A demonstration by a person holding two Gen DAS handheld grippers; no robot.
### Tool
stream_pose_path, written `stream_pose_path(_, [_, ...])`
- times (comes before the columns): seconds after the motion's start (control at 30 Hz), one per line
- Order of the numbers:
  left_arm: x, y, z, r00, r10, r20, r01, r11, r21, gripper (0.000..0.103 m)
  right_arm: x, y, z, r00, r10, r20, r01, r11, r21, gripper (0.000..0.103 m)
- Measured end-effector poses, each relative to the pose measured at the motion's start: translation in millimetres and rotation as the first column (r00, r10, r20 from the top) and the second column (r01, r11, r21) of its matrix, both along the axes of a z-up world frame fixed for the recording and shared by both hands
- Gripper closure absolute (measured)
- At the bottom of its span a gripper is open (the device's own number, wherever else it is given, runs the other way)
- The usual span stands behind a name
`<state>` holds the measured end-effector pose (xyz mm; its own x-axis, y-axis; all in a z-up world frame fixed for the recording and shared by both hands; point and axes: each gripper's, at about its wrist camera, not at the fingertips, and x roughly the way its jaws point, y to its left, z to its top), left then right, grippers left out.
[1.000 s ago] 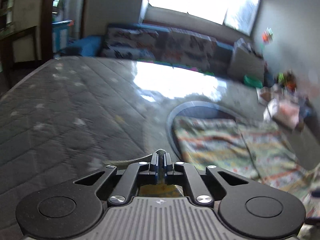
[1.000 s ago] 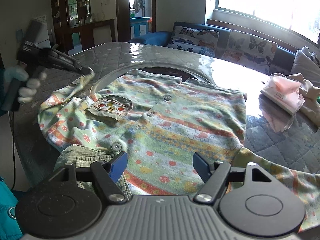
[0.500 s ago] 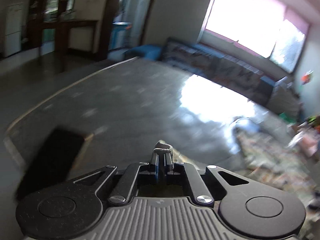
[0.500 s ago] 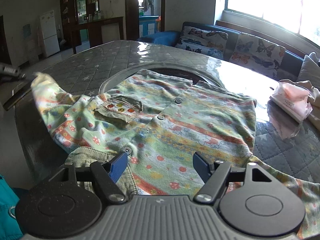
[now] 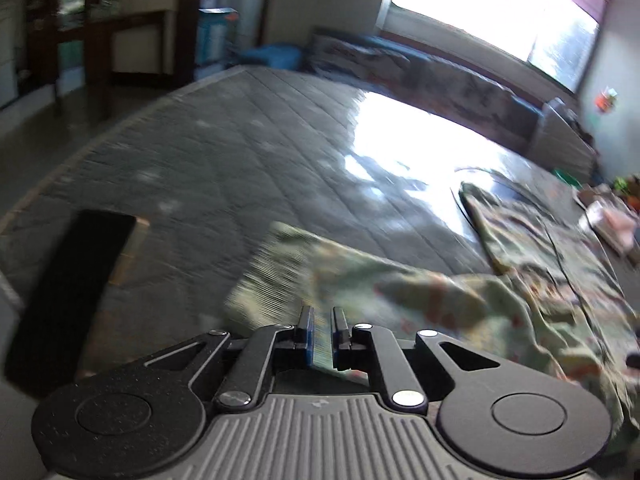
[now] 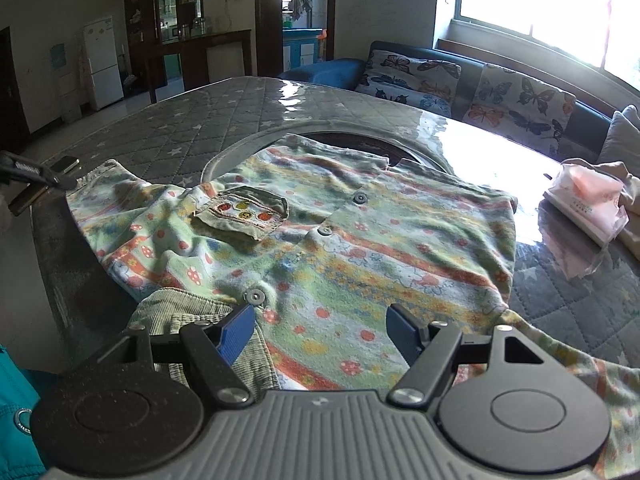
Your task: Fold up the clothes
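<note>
A green patterned child's shirt (image 6: 360, 248) with red spots, snap buttons and a chest pocket lies spread on the quilted grey table (image 6: 208, 128). Its left sleeve (image 6: 108, 188) is stretched out flat to the left. My left gripper (image 5: 323, 320) has its jaws slightly apart, with the ribbed cuff (image 5: 272, 272) of that sleeve lying just in front of them; it also shows at the far left of the right wrist view (image 6: 60, 181). My right gripper (image 6: 320, 326) is wide open and empty, hovering over the shirt's collar end.
A pink and white packet (image 6: 584, 200) and beige cloth (image 6: 624, 184) lie at the table's right. A phone (image 6: 64, 165) and a dark flat object (image 5: 68, 292) lie near the left edge. A sofa (image 6: 460, 80) stands behind the table.
My left gripper pulled the sleeve out to the left, laid it flat on the table and opened off the cuff. My right gripper stayed open in place.
</note>
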<state>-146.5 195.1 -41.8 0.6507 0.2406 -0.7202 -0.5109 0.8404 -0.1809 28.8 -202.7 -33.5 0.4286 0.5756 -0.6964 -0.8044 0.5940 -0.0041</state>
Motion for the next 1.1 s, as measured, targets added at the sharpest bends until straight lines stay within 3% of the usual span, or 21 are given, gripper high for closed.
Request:
stream_pose_path(0.1, [7,-3,-10,1.0,-0.021,-0.016,0.022,0.999,0.042,0.094,0,-2,0,1.0,-0.004,-0.003,0.004,1.0,-0.002,0.028])
stream_pose_path(0.23, [18,-8,-13,0.996,-0.013,-0.086,0.033,0.973,0.23,0.094,3,-2,-3,1.0,-0.009,-0.011,0.009,1.0,-0.005,0.027])
stream_pose_path(0.37, [26,-2,-15,0.994,-0.01,-0.111,0.042,0.958,0.285,0.095,3,1,-5,1.0,-0.006,-0.017,0.006,1.0,0.002,0.027])
stream_pose_path(0.53, [39,7,-23,0.989,0.038,-0.146,0.024,0.916,0.4,0.095,3,3,-7,1.0,0.004,-0.019,-0.004,1.0,0.007,0.026])
stream_pose_path(0.63, [47,16,-19,0.987,0.049,-0.155,0.011,0.93,0.368,0.095,6,4,-9,1.0,-0.002,-0.023,0.002,1.0,0.003,0.026])
stream_pose_path(0.8, [48,31,-3,0.995,0.04,-0.096,-0.02,0.978,0.208,0.092,9,2,-11,0.999,-0.02,-0.028,0.02,1.0,-0.003,0.026])
stream_pose_path(1.1, [85,36,-12,0.991,-0.023,-0.13,0.055,0.967,0.25,0.091,9,1,-11,0.999,-0.021,-0.026,0.021,1.0,-0.009,0.024])
